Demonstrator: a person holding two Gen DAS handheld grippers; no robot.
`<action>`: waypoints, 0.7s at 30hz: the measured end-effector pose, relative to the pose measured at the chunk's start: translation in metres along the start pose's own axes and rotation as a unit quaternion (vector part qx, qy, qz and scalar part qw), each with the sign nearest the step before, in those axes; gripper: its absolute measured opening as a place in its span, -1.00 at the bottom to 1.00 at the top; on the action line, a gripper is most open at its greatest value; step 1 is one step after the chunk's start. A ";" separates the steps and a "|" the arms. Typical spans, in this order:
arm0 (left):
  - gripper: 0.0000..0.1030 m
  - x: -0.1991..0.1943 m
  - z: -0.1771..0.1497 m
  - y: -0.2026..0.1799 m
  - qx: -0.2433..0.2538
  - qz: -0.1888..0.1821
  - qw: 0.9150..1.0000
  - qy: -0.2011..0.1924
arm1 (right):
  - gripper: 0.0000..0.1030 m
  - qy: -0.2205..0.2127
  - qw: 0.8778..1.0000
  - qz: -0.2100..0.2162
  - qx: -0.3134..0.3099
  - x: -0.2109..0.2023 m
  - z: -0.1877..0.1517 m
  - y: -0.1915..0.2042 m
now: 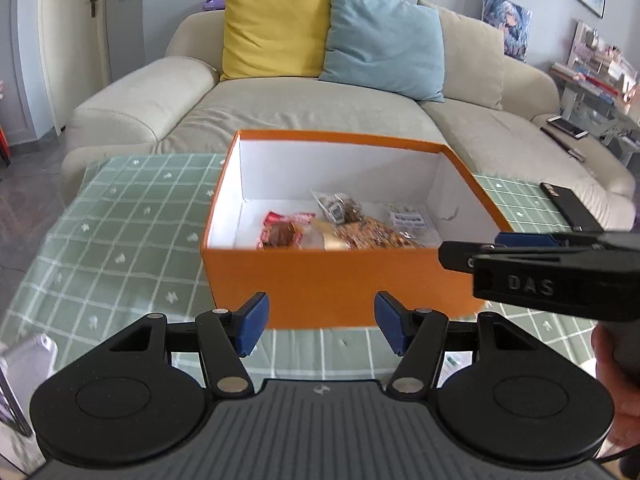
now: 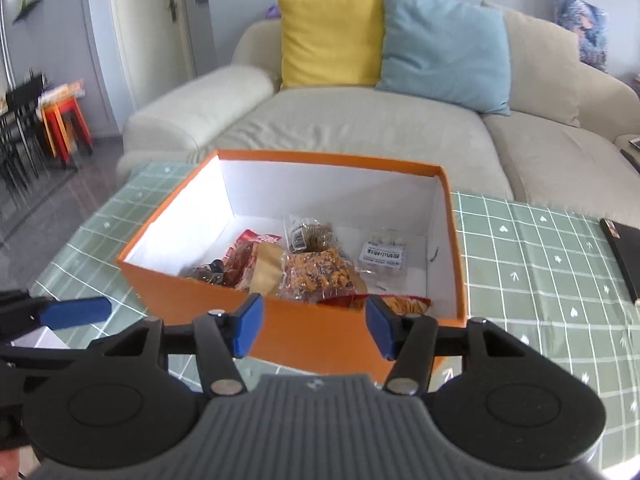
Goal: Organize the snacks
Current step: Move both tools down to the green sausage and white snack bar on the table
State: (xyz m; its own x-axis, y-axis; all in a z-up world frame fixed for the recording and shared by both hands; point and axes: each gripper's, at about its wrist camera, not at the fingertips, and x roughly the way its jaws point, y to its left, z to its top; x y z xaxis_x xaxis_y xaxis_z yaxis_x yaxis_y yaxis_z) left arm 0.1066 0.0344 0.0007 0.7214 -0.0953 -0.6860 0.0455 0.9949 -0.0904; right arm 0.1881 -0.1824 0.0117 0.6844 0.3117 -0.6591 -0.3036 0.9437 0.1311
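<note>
1. In the left wrist view, our left gripper sits at the bottom centre of the frame, its blue pads set wide apart with nothing between them.
2. Just above it, in the middle of the frame, stands the orange box on the green checked tablecloth.
3. Inside the box, on its white floor, we see a red snack packet at the left, a clear bag of brown snacks beside it, a smaller clear bag behind, and a white labelled packet toward the right.
4. Our right gripper enters from the right edge, seen side-on beside the box's right corner; from here we cannot tell how far it is spread.
5. A black flat object lies on the cloth at the right, and a beige sofa with a yellow cushion and a blue cushion fills the upper half.
6. In the right wrist view, our right gripper is at the bottom centre, its pads wide apart and holding nothing, just in front of the orange box.
7. The box holds the red snack packet, the bag of brown snacks, the smaller clear bag, the white labelled packet and an orange-red packet against the near wall.
8. A blue finger of our left gripper shows at the left edge.
</note>
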 end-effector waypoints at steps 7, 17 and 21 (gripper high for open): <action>0.32 0.005 -0.028 0.013 -0.051 -0.009 0.998 0.032 | 0.13 0.001 0.999 -0.021 0.025 -0.014 -0.058 -0.001; 0.32 0.043 -0.067 0.035 -0.169 0.008 0.980 0.106 | 0.30 0.090 0.990 -0.029 0.107 0.016 -0.116 -0.013; 0.31 0.051 -0.067 0.036 -0.174 0.016 0.978 0.115 | 0.32 0.112 0.981 -0.017 0.155 0.028 -0.121 -0.019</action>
State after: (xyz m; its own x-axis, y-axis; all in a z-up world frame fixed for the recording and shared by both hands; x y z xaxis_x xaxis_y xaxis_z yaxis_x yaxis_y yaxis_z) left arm 0.0981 0.0627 -0.0859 0.5426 -0.1090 -0.8329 -0.2414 0.9295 -0.2789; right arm 0.1330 -0.2048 -0.0989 0.5168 0.2808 -0.8088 -0.0439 0.9521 0.3025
